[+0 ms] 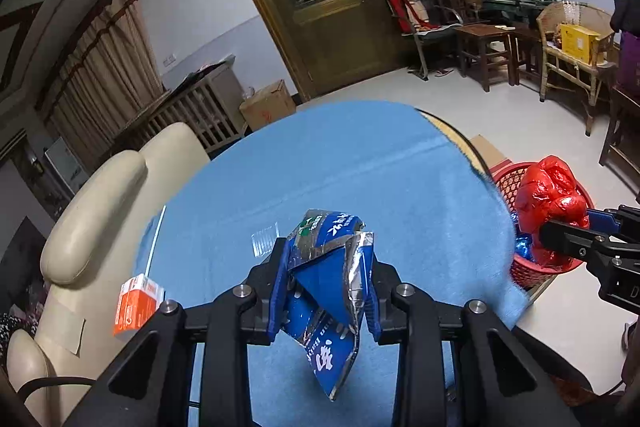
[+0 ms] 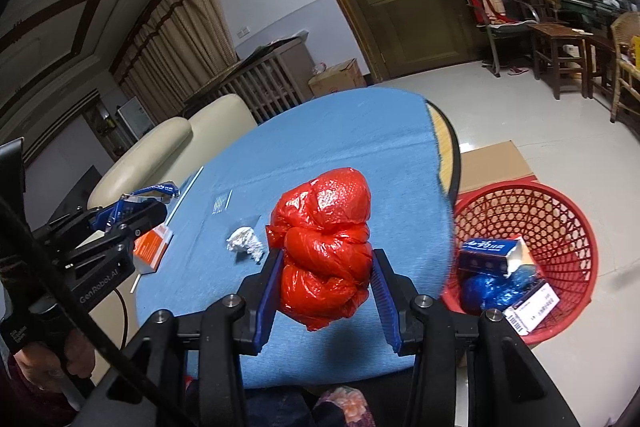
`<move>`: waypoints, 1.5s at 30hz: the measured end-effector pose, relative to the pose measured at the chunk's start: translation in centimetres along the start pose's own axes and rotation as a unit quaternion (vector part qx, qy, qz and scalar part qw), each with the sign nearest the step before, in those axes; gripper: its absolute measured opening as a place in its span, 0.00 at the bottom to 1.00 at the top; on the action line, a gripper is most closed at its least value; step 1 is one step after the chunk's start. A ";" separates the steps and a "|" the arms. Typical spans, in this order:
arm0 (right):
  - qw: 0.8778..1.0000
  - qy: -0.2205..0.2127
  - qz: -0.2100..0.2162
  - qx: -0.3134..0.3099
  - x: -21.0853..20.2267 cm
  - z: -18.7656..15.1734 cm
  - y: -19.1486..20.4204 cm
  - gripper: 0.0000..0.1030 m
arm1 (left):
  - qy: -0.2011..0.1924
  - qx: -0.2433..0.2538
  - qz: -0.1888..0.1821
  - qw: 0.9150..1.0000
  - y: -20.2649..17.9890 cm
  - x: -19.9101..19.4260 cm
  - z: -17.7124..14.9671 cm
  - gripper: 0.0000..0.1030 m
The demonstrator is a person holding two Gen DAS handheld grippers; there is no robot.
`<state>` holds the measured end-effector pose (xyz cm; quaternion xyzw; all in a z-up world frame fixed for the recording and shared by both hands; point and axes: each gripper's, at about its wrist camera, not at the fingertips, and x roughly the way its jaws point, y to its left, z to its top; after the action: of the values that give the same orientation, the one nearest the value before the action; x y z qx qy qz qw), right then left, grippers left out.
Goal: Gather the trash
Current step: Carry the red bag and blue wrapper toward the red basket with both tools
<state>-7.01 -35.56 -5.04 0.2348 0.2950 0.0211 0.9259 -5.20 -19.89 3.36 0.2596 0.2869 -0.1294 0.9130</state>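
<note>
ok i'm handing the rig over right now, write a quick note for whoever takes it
Left gripper: shut on a crumpled blue foil wrapper, lifted above the table.
Right gripper: shut on a red plastic bag, also off the table.
Red basket sits on the floor right of the table, already holding a blue box and blue plastic.
Left: drop both, then collect the white paper wad, orange carton, white stick and clear plastic piece on the blue cloth.

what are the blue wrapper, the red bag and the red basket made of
Blue wrapper: looks like foil-lined plastic film; its inside is silvery and it holds sharp creases.
Red bag: thin glossy plastic, crinkled, with bright highlights.
Red basket: seems moulded rigid plastic, an open lattice wall with a smooth rim.
</note>
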 end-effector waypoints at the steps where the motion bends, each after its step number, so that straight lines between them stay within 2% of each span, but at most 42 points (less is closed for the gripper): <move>1: 1.000 -0.002 -0.001 0.001 -0.3 0.0 -0.2 0.45 | -0.001 0.001 -0.001 1.000 -0.2 -0.1 0.2 0.34; 19: 0.999 -0.024 -0.017 0.030 -3.0 0.2 -4.2 0.45 | -0.004 0.029 -0.012 0.999 -4.0 -0.1 2.4 0.34; 45: 0.997 -0.029 -0.034 0.067 -4.0 -0.2 -8.1 0.45 | 0.005 0.060 -0.026 0.998 -7.0 0.4 2.9 0.34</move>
<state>-11.27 -43.38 -6.67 0.2863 0.2766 -0.0372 0.9166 -6.24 -27.33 2.34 0.3067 0.2902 -0.1687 0.8907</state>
